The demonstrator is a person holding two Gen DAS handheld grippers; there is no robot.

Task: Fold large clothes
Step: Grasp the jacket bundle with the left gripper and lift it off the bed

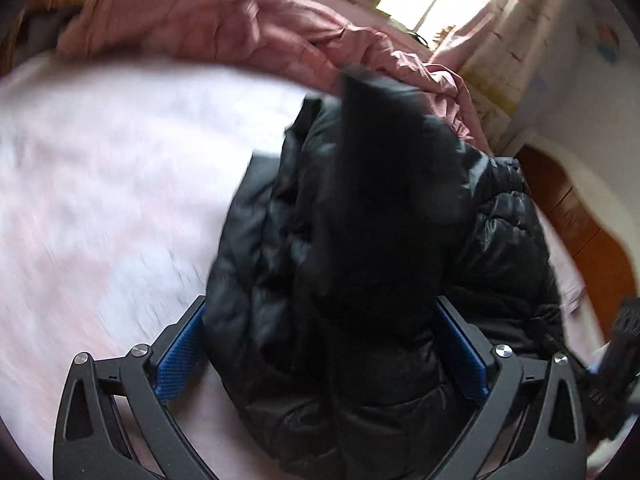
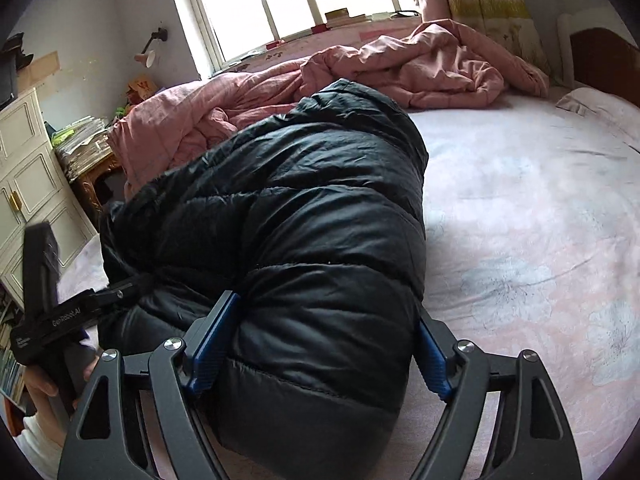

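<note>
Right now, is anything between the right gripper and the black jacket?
No. The jacket already sits between the right gripper's open fingers, with nothing visible between them. The pink quilt lies behind the jacket on the bed, out of the way.

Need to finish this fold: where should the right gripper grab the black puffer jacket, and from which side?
Grip the near rolled end of the black puffer jacket, coming from the bed's near edge. That end bulges between the wide-open pads of the right gripper, so closing there likely gathers the stacked layers.
</note>
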